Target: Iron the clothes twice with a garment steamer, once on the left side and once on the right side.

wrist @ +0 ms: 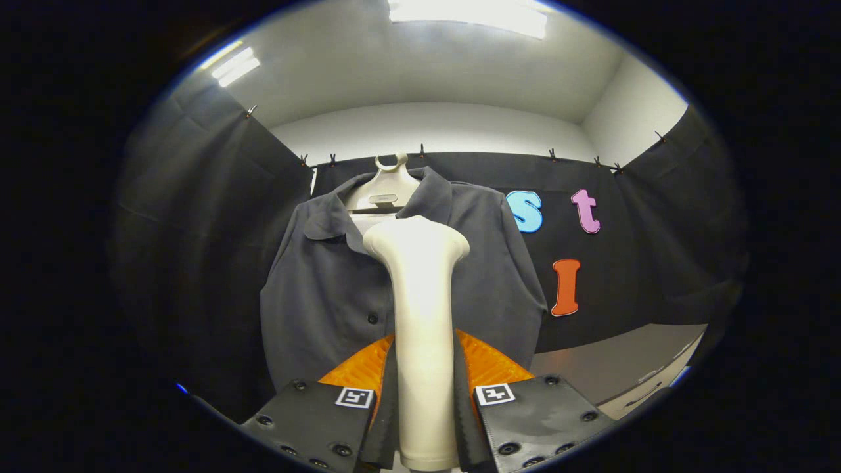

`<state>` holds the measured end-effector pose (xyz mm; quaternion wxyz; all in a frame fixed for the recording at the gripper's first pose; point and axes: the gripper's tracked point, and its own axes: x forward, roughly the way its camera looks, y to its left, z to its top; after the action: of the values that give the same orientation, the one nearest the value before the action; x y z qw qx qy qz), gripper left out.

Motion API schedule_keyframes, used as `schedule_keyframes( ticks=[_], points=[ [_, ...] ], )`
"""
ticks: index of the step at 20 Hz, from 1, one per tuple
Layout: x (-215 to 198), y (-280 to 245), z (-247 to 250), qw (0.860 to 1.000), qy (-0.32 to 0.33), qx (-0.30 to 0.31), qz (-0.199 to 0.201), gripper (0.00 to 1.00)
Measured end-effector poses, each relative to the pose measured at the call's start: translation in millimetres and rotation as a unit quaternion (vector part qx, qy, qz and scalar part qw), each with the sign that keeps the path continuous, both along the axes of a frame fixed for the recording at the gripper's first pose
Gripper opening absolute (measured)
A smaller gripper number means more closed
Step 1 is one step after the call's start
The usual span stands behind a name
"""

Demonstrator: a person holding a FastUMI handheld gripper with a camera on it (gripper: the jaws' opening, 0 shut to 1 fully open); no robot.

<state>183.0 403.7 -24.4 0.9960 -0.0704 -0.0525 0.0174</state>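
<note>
Jaws of the gripper (424, 394) clamp the cream garment steamer (420, 315) from both sides, its handle upright between them. Just beyond its head hangs a dark grey shirt (328, 289) on a pale hanger (384, 187); a surface (611, 368) lies off right.

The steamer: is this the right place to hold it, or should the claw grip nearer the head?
Keep it on the handle. The steamer stands upright between the claw's fingers, which press its straight, narrow shaft from either side. The head flares wide at the top, facing the shirt, so gripping there would likely slip and block the steam face.
</note>
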Motion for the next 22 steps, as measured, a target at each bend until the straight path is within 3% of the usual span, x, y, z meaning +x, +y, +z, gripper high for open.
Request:
schedule_keyframes(
  ticks=[10, 22],
  points=[
    [28, -6, -30, 0.999, 0.026, -0.007, -0.026, 0.43],
    [20, -17, -71, 0.997, 0.057, -0.032, -0.043, 0.43]
  ],
)
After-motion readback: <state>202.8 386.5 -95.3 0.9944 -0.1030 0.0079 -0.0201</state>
